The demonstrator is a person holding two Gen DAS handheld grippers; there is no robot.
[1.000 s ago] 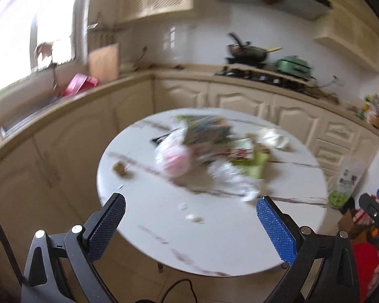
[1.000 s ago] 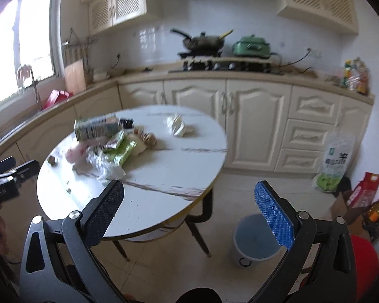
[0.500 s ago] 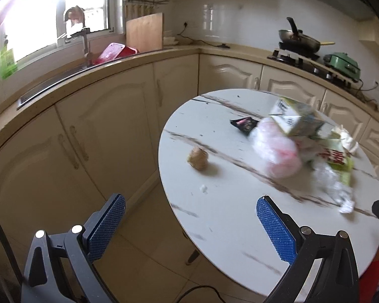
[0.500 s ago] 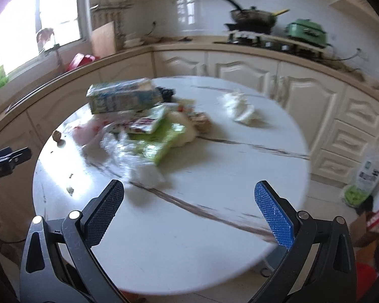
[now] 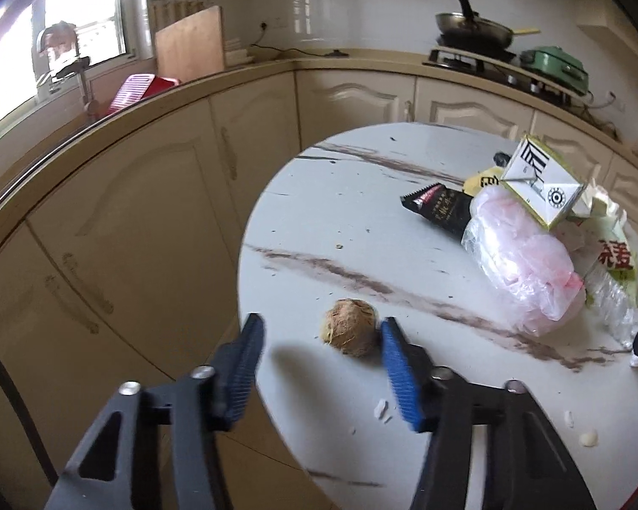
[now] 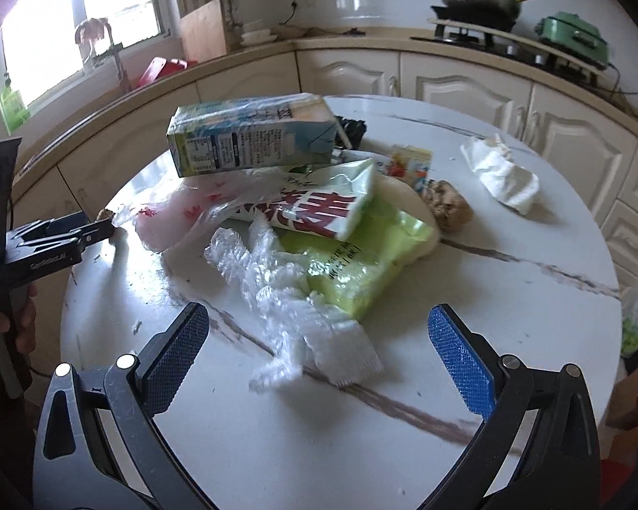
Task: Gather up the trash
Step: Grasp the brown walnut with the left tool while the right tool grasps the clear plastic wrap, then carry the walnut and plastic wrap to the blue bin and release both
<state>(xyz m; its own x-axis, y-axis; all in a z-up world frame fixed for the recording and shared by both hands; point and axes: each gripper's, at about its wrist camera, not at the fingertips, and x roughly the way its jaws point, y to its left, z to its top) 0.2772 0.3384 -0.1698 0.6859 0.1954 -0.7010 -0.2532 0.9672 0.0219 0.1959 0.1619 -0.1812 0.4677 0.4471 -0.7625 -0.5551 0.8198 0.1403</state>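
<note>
Brown husky ball (image 5: 349,326), maybe fruit pit, sits near table (image 5: 319,195) edge between my left claw (image 5: 321,342) pads. Jaws just been closing, right pad touching, left apart: not gripped. Right claw (image 6: 319,340) spread wide over clear crumpled wrap (image 6: 285,289), ready.

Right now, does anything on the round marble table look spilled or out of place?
Yes. A milk carton lies tipped atop crumpled plastic bags, and white crumbs are scattered near the table edge, beside a brown husky ball.

cream cabinets (image 5: 157,221) | bright window (image 6: 76,29) | white tiled wall (image 5: 361,4) | round white marble-veined table (image 6: 510,297)
</note>
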